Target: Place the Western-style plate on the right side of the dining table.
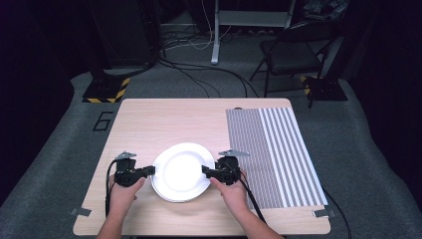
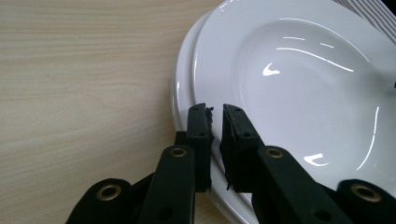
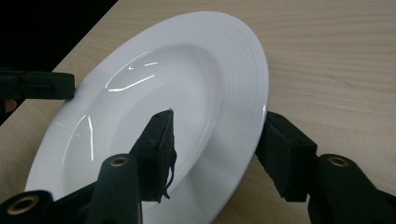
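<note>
The plate (image 2: 299,93) looks like glazed white ceramic, smooth and glossy, with bright streaks of reflected light across its bowl. The table (image 2: 84,70) is pale wood-grain laminate, smooth and matt. The left claw (image 2: 217,112) is matt black plastic with brass-coloured rivets and rough, frayed rubbery pads (image 2: 231,140); the right claw (image 3: 217,135) looks the same. The striped mat (image 1: 278,154) seems a flat, dull cloth. The floor (image 1: 45,164) is grey carpet, coarse.

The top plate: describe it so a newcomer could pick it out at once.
Start at the wooden table and the striped mat on its right side. Just left of the mat, near the front edge, lies a stack of white plates; the top plate sits between the left gripper and the right gripper. Unlike the lower plate, it shows its whole glossy well.
</note>
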